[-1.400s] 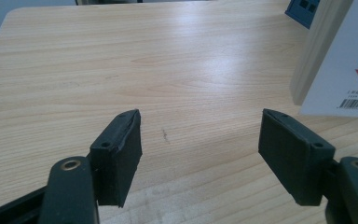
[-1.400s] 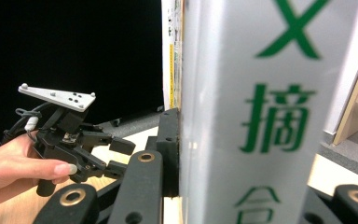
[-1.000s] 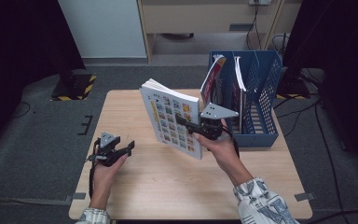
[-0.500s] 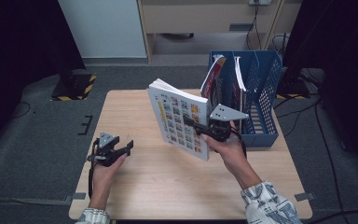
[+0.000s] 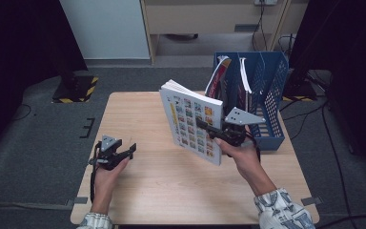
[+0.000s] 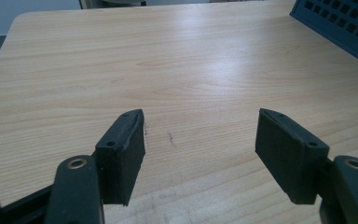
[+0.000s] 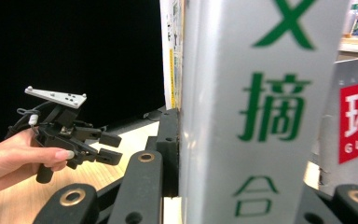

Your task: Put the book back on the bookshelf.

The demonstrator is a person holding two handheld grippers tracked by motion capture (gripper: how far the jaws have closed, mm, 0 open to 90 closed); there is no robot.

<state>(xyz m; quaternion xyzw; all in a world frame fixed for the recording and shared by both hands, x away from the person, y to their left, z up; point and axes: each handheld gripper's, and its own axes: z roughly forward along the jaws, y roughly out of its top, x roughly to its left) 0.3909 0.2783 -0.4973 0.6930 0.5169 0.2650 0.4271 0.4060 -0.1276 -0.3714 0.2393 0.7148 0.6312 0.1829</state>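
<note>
1. High view: the right tongs (image 5: 208, 128) are clamped on a thick book (image 5: 190, 121), held upright above the worktop (image 5: 138, 114), just beside the blue file rack (image 5: 267, 95).
2. Right gripper view: the book's spine (image 7: 261, 107) carries green characters, and the pad (image 7: 168, 149) presses its cover.
3. Left gripper view: the left tongs (image 6: 200, 144) stand apart over bare wood.

Two handheld black grippers, patterned sleeves

Left gripper (image 5: 132, 148): matte black linkage arms with brass-ringed pivot holes; chunky rectangular black pads (image 6: 121, 156), each with a small screw hole; grey three-cornered plate on top, dotted with little screws; black cable trailing back along the forearm. Right gripper (image 5: 200, 123): same black build, same grey plate, same brass-ringed pivots up close; sleeves (image 5: 281, 210) white-ish with a dark blue-grey print, showing at both wrists.
</note>
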